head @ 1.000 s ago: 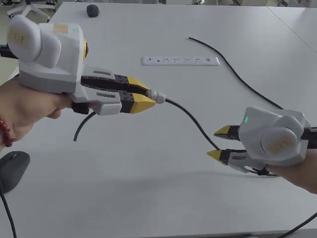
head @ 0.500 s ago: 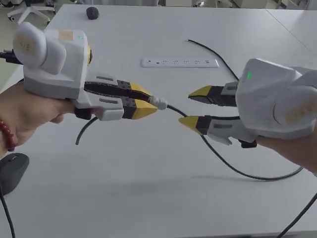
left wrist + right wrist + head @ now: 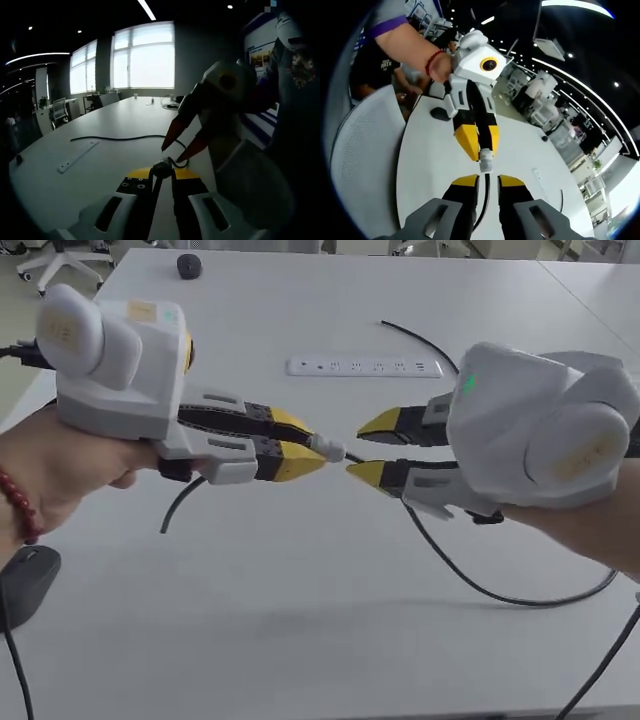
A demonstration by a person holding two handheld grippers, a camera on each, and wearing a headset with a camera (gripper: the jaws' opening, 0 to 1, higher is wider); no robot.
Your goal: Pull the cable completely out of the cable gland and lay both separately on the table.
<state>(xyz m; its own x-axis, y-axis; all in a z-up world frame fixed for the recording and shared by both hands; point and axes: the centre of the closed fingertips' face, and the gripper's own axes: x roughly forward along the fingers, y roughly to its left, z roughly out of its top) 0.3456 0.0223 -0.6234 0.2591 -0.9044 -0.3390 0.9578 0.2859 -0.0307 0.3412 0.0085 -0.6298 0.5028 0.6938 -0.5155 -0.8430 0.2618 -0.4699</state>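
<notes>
Your right gripper (image 3: 362,448) has come up from the lower right of the head view to frame centre within the last second. It now sits nose to nose with your left gripper (image 3: 305,450), which has barely shifted. So you're lined up for the pull, but it hasn't started, and the cable is not out yet.

Left gripper: fingers clamped narrow on the cable gland (image 3: 328,448). Its pale tip pokes out just past the yellow fingertips at centre frame, held above the table (image 3: 300,600).

Right gripper: jaws apart, one tip above and one below the cable (image 3: 450,565), just beside the gland. In the right gripper view the cable runs up between the two jaws. Pad contact is hard to read there, probably none yet.

The cable is thin, black and slack. From the gland it passes between the right jaws, drops to the table and loops across the lower right of the head view. A short black end shows below the left gripper, left of centre. The gland is small and light grey-white, and the cable is threaded through it.

A power strip (image 3: 365,367) lies at upper centre, well apart.

The next move calls for closing the right jaws on the cable close to the gland, then drawing your hands apart.
</notes>
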